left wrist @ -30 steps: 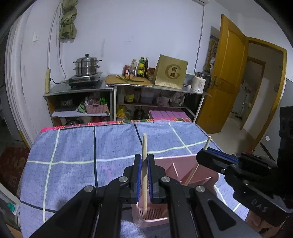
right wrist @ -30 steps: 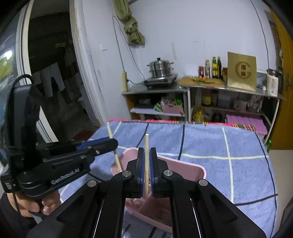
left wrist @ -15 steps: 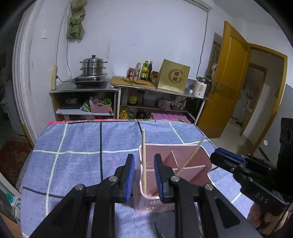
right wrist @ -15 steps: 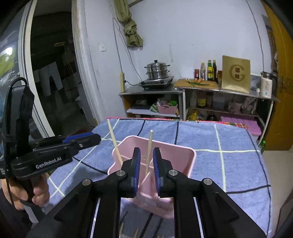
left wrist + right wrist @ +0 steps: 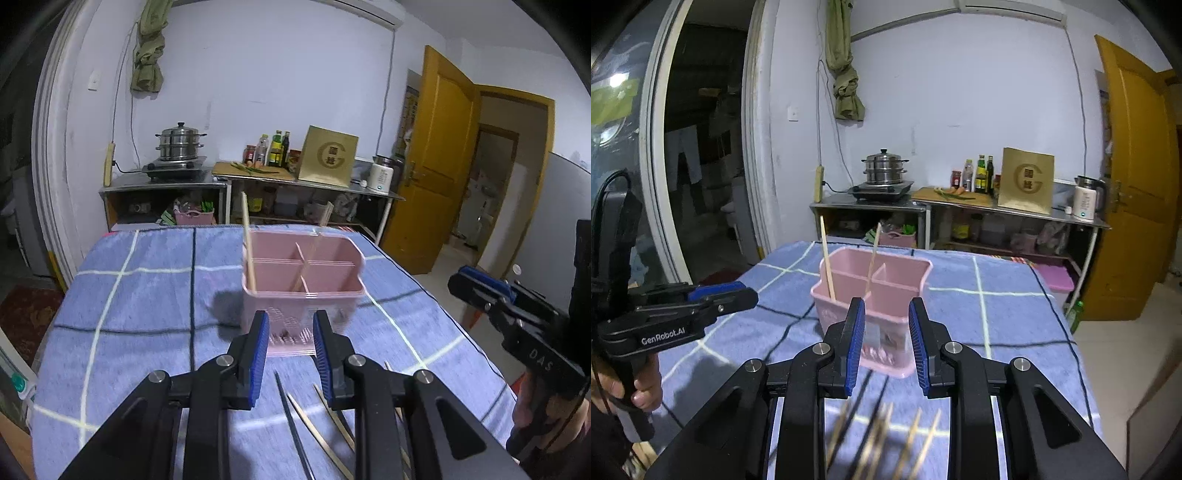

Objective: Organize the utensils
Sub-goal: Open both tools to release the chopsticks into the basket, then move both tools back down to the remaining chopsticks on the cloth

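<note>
A pink divided utensil holder (image 5: 303,291) stands on the blue checked tablecloth; it also shows in the right wrist view (image 5: 875,299). Two wooden chopsticks stand in it, one at its left (image 5: 248,247) and one leaning near the middle divider (image 5: 312,251). My left gripper (image 5: 290,325) is open and empty, just in front of the holder. My right gripper (image 5: 886,314) is open and empty, also in front of it. Several loose chopsticks (image 5: 314,424) lie on the cloth below the grippers, blurred in the right wrist view (image 5: 886,439).
The table's cloth (image 5: 147,295) ends at edges on all sides. Behind it stand metal shelves with a steamer pot (image 5: 181,142), bottles and a gold box (image 5: 328,157). A yellow door (image 5: 439,158) is open at the right.
Both grippers opened and let go of their chopsticks, which now stand in the holder. Both grippers drew back and up from the holder.
</note>
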Motion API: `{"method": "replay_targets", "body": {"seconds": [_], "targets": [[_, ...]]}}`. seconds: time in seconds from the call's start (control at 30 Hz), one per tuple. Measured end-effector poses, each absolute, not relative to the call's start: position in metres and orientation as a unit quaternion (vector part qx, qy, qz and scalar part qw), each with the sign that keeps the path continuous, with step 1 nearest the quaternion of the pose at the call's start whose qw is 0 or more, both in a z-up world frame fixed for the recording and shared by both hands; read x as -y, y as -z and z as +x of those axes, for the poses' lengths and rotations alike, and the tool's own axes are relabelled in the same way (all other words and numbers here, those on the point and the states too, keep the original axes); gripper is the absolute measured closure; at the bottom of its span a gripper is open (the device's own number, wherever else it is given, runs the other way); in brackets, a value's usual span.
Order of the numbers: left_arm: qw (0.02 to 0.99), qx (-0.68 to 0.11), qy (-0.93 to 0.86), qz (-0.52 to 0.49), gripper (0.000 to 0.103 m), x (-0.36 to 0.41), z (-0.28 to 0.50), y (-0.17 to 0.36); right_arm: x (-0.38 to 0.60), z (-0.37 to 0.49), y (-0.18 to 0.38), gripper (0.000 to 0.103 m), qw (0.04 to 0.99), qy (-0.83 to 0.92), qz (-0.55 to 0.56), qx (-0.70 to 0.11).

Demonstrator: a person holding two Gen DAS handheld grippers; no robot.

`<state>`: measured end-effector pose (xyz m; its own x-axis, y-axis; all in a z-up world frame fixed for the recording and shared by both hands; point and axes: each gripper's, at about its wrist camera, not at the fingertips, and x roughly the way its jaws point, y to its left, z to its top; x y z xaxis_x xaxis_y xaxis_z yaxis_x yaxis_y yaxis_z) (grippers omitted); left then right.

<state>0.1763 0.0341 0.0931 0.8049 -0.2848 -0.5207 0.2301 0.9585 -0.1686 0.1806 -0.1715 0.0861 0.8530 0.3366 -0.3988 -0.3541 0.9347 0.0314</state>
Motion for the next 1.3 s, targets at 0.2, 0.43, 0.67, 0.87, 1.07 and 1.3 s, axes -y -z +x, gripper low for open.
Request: {"method": "replay_targets", "body": {"seconds": [0.2,0.43,0.67,0.87,1.07,1.3], "targets": [[0.945,-0.287,0.145,-0.051,0.079,-0.016,0.138,-0.075,0.184,0.149,-0.072,0.078,0.964,-0.166,-0.032,-0.206],[0.943,-0.291,0.153,-0.047,0.079,0.002,0.108,-0.061,0.195,0.125,-0.057,0.078,0.963,-0.162,-0.033,-0.213],[0.940,-0.298,0.158,-0.052,0.079,0.008,0.093,-0.047,0.203,0.116,-0.043,0.078,0.960,-0.162,-0.027,-0.227],[0.932,-0.321,0.160,-0.060,0.079,0.007,0.100,-0.032,0.207,0.120,-0.029,0.078,0.955,-0.166,-0.021,-0.246],[0.920,-0.354,0.150,-0.069,0.079,0.006,0.117,-0.012,0.207,0.135,-0.011,0.078,0.945,-0.176,-0.010,-0.275],[0.904,-0.398,0.138,-0.079,0.079,0.006,0.147,0.012,0.207,0.163,0.015,0.078,0.927,-0.185,0.006,-0.325]]}}
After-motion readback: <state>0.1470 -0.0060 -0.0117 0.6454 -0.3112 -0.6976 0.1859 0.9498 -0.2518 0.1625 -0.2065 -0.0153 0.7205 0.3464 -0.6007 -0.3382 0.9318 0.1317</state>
